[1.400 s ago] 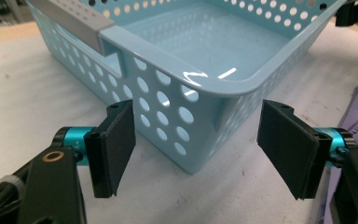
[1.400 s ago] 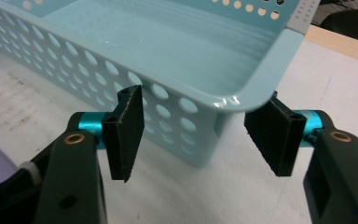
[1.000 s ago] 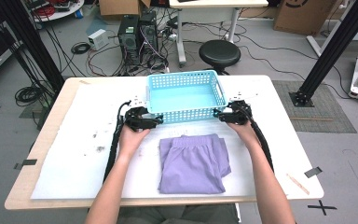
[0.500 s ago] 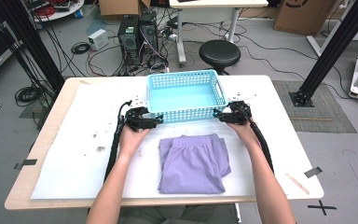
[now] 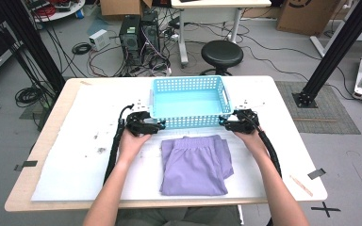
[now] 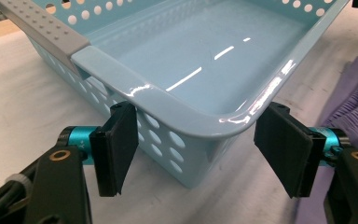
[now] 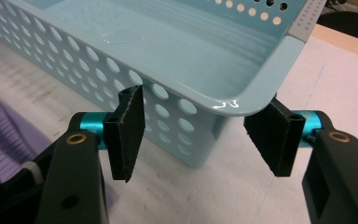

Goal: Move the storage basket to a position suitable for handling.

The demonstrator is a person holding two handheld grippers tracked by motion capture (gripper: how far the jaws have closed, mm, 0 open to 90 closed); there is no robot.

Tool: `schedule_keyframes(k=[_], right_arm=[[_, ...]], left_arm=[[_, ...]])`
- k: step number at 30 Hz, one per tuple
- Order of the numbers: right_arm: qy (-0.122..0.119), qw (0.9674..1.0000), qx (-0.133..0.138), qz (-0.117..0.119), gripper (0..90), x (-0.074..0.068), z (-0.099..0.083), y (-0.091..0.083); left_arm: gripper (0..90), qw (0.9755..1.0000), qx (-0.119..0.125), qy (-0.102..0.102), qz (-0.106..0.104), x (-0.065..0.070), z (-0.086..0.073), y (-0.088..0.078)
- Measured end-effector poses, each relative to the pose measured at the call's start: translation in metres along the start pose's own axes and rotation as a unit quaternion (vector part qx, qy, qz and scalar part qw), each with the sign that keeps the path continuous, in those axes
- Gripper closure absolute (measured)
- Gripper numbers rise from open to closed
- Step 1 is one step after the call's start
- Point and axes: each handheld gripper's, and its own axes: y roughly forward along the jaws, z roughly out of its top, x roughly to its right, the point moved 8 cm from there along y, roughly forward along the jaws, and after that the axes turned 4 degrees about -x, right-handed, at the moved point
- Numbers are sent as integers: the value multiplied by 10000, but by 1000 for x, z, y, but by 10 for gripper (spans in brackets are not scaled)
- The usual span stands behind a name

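Note:
A light blue perforated basket stands at the middle of the table and holds nothing. My left gripper is at its near left corner. Its pads stand wide on either side of the basket corner, so it is open. My right gripper is at the near right corner. Its jaws have just been closing with the corner between them, but its pads do not press on the plastic. A folded purple garment lies in front of the basket, between my forearms.
The table has a white cover with bare room to the left and right of the garment. Behind the table stand a black stool, computer towers and floor cables. Black frame posts rise at the right.
My right gripper has shifted slightly at the basket's near right corner. The left gripper, the basket and the garment look unmoved.

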Motion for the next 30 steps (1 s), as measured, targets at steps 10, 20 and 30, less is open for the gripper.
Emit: schedule_keyframes(k=[10, 20, 30], right_arm=[[62, 10000, -21, 15, 398, -6, -10, -15], [127, 9999, 38, -31, 397, -6, -16, -20], [63, 10000, 55, -53, 403, -8, -20, -26]], left_arm=[[306, 10000, -5, 44, -71, 11, -3, -3], [306, 9999, -6, 89, -110, 16, -2, -1], [304, 9998, -28, 137, -130, 19, -3, -2]])
